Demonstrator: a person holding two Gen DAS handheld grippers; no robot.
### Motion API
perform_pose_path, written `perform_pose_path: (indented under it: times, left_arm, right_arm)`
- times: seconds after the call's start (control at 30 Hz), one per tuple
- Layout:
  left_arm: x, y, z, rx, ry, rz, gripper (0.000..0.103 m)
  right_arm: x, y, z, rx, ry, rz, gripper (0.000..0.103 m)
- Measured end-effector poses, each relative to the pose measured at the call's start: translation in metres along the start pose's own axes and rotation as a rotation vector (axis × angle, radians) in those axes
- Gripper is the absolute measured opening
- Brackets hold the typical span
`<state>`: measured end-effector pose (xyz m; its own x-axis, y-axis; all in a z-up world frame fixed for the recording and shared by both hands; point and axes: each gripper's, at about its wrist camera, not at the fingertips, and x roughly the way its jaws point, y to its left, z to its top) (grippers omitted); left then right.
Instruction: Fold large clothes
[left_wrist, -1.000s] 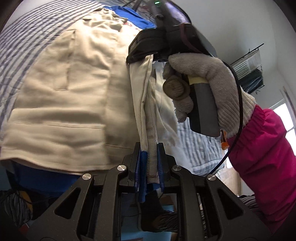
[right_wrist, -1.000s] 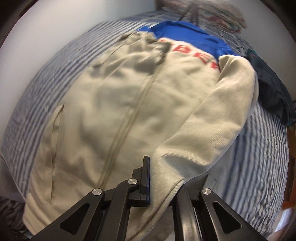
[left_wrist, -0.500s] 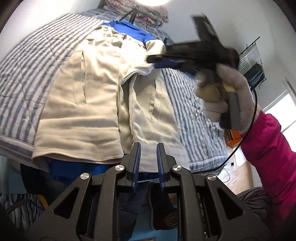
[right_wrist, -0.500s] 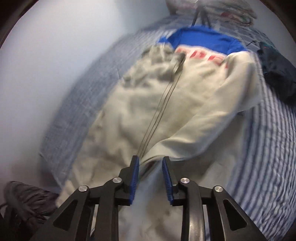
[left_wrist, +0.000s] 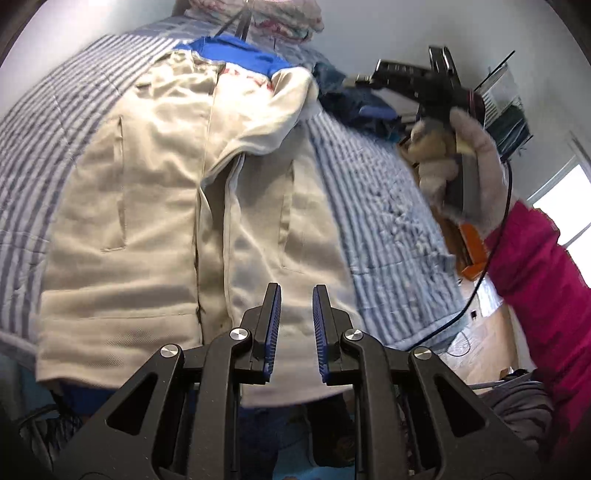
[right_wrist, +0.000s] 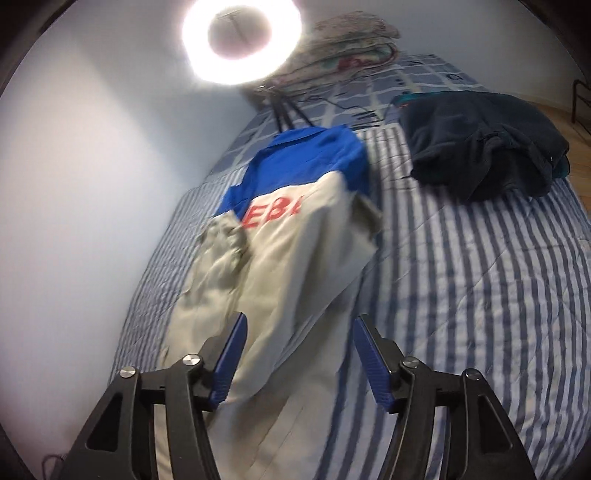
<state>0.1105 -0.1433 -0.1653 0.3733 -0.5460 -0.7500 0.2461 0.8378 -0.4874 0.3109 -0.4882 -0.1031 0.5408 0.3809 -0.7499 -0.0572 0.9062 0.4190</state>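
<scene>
A cream jacket with a blue yoke and red letters lies flat on the striped bed, one sleeve folded across its front. My left gripper hovers over the jacket's hem, its jaws a narrow gap apart with nothing between them. In the left wrist view, a gloved hand holds my right gripper up over the bed's right side. From its own view the right gripper hangs above the jacket. Its jaws are opening and hold nothing.
A heap of dark blue clothes lies on the bed to the right of the jacket. A lit ring light and folded blankets stand at the bed's head. A white wall runs along the left side.
The right gripper let go of the sleeve, opened, and rose away to the right. The cloth edge that was in the left jaws is out of them, and the sleeve now lies on the jacket.
</scene>
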Motion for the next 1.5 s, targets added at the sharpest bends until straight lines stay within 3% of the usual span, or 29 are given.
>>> perform_pose_path:
  times: [0.23,0.4,0.47,0.5,0.53,0.63,0.8,0.97,1.07,1.1,1.17,1.23,1.3,1.37,1.5]
  left_arm:
    - [0.043,0.012,0.002,-0.004,0.062,0.071,0.015]
    - [0.056,0.021,0.0,-0.02,0.087,0.078,0.015]
    - [0.058,0.023,0.001,-0.024,0.09,0.074,0.015]
    - [0.059,0.024,0.001,-0.028,0.093,0.068,0.015]
    - [0.058,0.026,0.001,-0.033,0.095,0.06,0.015]
    - [0.057,0.028,0.001,-0.04,0.095,0.05,0.015]
    - [0.056,0.033,0.001,-0.05,0.098,0.032,0.015]
    - [0.053,0.038,0.001,-0.068,0.104,0.015,0.015]
    - [0.053,0.039,0.002,-0.068,0.105,0.017,0.015]
    - [0.053,0.039,0.001,-0.068,0.105,0.016,0.015]
    - [0.051,0.04,0.001,-0.063,0.105,0.012,0.015]
    - [0.05,0.041,0.001,-0.065,0.104,0.009,0.015]
    - [0.053,0.038,0.001,-0.065,0.103,0.011,0.015]
    - [0.053,0.038,0.001,-0.067,0.102,0.011,0.015]
    - [0.053,0.039,0.001,-0.065,0.102,0.011,0.015]
  right_arm:
    - [0.057,-0.046,0.022,0.165,0.027,0.096,0.063]
    - [0.086,-0.055,0.024,0.18,0.013,0.136,0.062]
    - [0.091,-0.056,0.025,0.19,0.016,0.166,0.041]
    - [0.092,-0.055,0.027,0.198,0.029,0.177,0.023]
    - [0.091,-0.052,0.028,0.212,0.039,0.181,0.015]
    - [0.079,-0.031,0.039,0.2,0.051,0.198,0.005]
    - [0.083,0.016,0.066,0.147,0.06,0.226,0.004]
    - [0.143,0.067,0.084,0.083,0.125,0.225,0.005]
    - [0.172,0.086,0.087,0.056,0.191,0.186,0.015]
    - [0.17,0.088,0.089,0.054,0.181,0.219,0.017]
    - [0.147,0.091,0.088,0.028,0.13,0.3,0.032]
    - [0.122,0.089,0.088,-0.016,0.088,0.307,0.037]
    - [0.105,0.089,0.085,-0.107,0.056,0.19,0.036]
    - [0.105,0.092,0.079,-0.191,0.081,0.055,0.036]
    - [0.129,0.098,0.064,-0.264,0.158,-0.044,0.036]
